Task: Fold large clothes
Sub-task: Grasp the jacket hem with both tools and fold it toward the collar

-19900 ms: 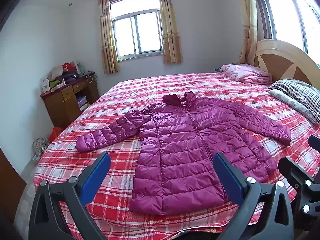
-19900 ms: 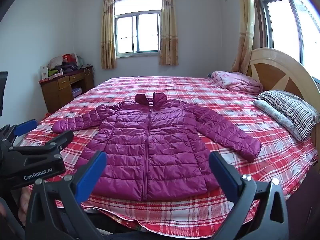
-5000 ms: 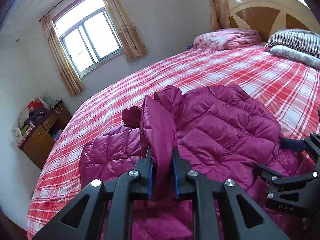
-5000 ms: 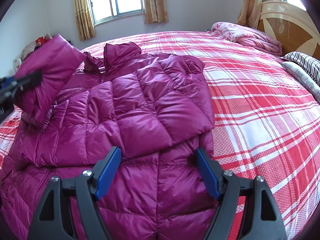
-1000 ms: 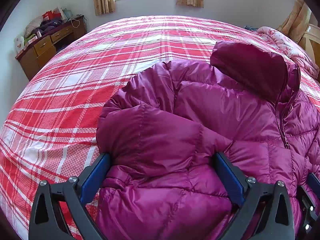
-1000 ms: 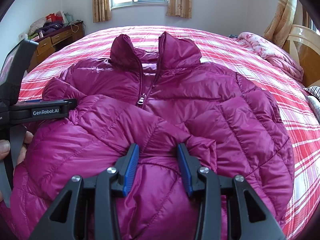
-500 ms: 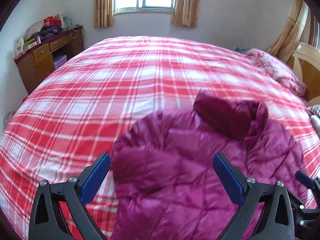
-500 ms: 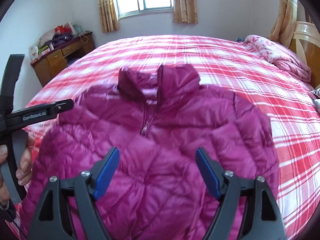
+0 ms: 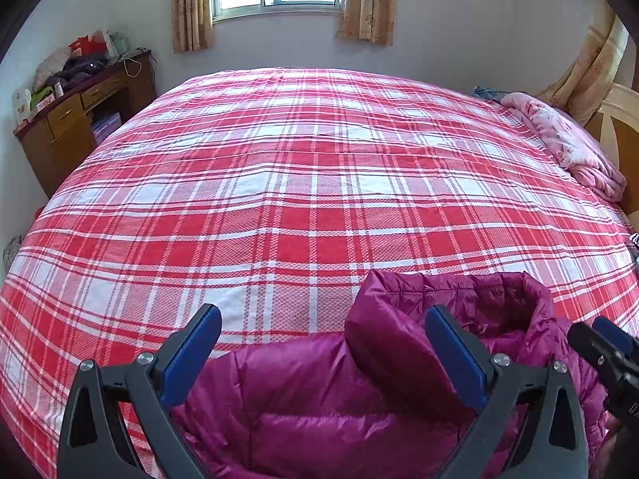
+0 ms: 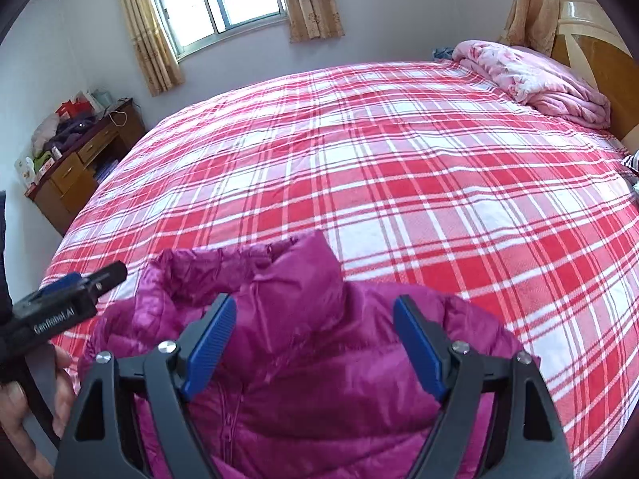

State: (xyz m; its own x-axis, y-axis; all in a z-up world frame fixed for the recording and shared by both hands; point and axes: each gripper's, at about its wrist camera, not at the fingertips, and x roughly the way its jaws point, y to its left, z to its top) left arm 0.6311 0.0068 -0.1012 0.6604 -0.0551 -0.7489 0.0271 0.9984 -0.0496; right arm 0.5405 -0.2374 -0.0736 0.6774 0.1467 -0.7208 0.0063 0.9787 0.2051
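Left wrist view shows the bed (image 9: pixel 311 183) filling the frame, its red plaid cover bare to the far edge, with a pink quilt (image 9: pixel 559 139) bunched far right and a desk (image 9: pixel 76 119) at far left. The jacket (image 9: pixel 327 411) lies at the near edge, right of centre, bundled with its collar (image 9: pixel 459 295) standing up toward the far side.

The jacket looks like light, puffy down: soft, springy and slick-shelled, so it will likely bulge back after pressing and slide under a shallow pinch. A quilted seam or a doubled edge near the shoulder should give the surest hold; the collar alone would just flop.

The left gripper (image 9: pixel 323 355) hangs above the jacket's near left shoulder, tilted down, fingers spread wide with nothing pinched. In the right wrist view the right gripper (image 10: pixel 311 339) hangs over the collar and zip (image 10: pixel 235 411), also angled down; its jaws have just been opening and now stand wide, clear of the fabric below them. A hand (image 10: pixel 24 407) shows at near left, holding the left gripper.
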